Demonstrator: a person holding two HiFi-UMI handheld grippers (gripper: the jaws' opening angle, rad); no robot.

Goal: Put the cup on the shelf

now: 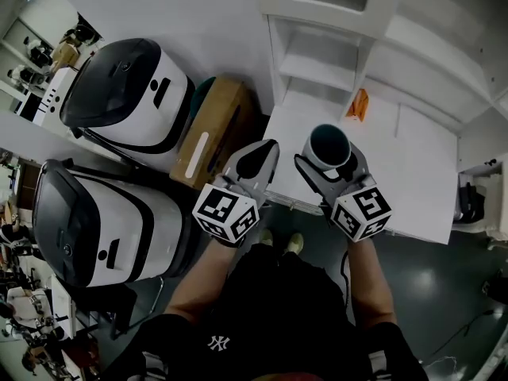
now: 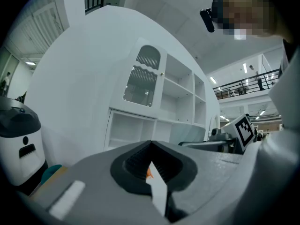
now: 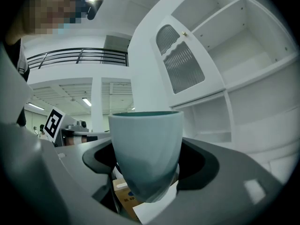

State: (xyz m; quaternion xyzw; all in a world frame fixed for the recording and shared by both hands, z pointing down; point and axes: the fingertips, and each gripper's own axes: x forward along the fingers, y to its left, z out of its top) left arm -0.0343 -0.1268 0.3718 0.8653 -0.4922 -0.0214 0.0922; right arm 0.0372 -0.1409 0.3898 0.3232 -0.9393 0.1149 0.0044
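The right gripper (image 1: 329,155) is closed on the cup (image 3: 147,149), its grey jaws pressing the lower sides of the rounded body. The cup is smooth, pale blue-grey outside and darker teal inside, tapers toward its base and stands upright. It is held above the near edge of the white table (image 1: 413,165), short of the shelf (image 1: 317,62). The left gripper (image 1: 268,148) is just beside it, its jaws drawn together at the tips around a ribbed dark hollow with nothing gripped. The shelf is a white unit of square open compartments, with an arch-topped door of ribbed glass (image 3: 180,62) higher up. A small orange object (image 1: 359,104) lies on the table near the shelf's foot. Left of the table stand a brown cardboard box (image 1: 214,129) and two white bins with dark domed lids (image 1: 119,82).
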